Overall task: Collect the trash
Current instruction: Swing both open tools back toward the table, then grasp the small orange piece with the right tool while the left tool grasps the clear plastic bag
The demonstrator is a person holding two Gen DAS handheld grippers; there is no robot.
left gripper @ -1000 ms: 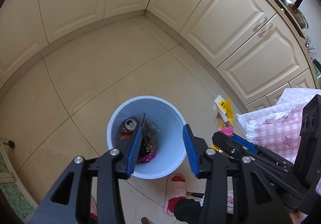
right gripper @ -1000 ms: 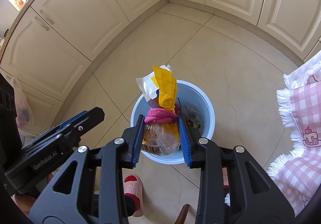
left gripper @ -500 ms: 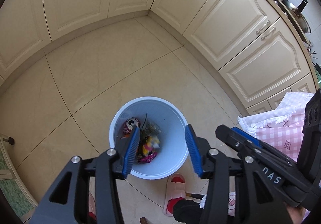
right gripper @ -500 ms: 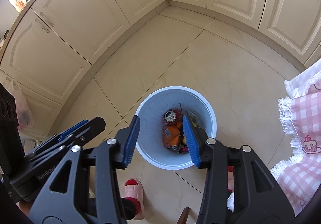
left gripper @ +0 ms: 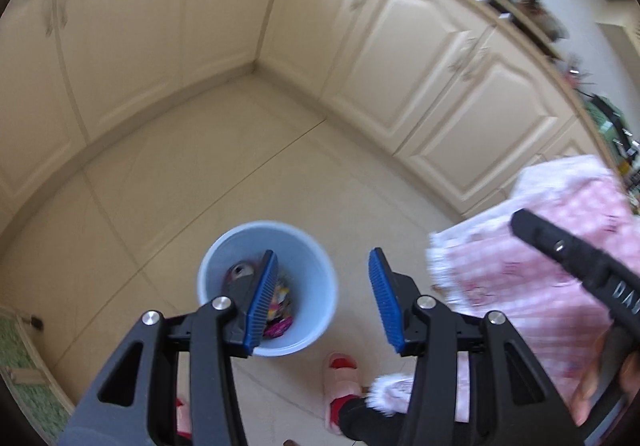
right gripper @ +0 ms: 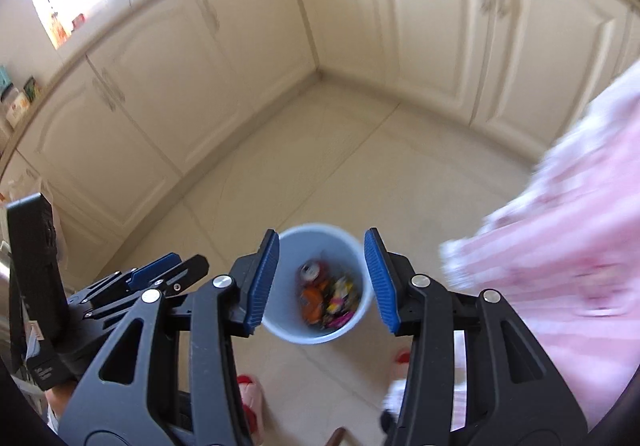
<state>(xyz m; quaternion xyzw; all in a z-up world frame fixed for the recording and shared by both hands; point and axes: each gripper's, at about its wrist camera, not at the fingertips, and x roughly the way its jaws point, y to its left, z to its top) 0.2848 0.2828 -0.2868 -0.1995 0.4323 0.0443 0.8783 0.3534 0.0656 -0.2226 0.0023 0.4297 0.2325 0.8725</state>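
Observation:
A light blue bin (left gripper: 316, 278) (right gripper: 288, 258) stands on the tiled floor, far below both grippers. Inside lie a drink can (right gripper: 310, 270), an orange wrapper (right gripper: 312, 300) and other bright wrappers (left gripper: 280, 296). My left gripper (left gripper: 322, 300) hangs high over the bin's right side, open, with nothing between its blue pads. My right gripper (right gripper: 320, 280) is open above the bin, also with nothing in it. The left gripper shows at the lower left of the right wrist view (right gripper: 160, 274). The right one crosses the right edge of the left wrist view, jaws hidden.
Cream cabinets (left gripper: 420, 58) (right gripper: 168, 86) wrap the corner behind the bin. A pink checked cloth with a white fringe (left gripper: 540, 246) (right gripper: 580, 238) hangs at the right. The person's red and pink slippers (left gripper: 342, 378) (right gripper: 250, 398) stand close before the bin.
The right gripper opened and its yellow and pink bundle of wrappers dropped into the bin. Both grippers then rose, so the bin looks smaller. Both views are now blurred.

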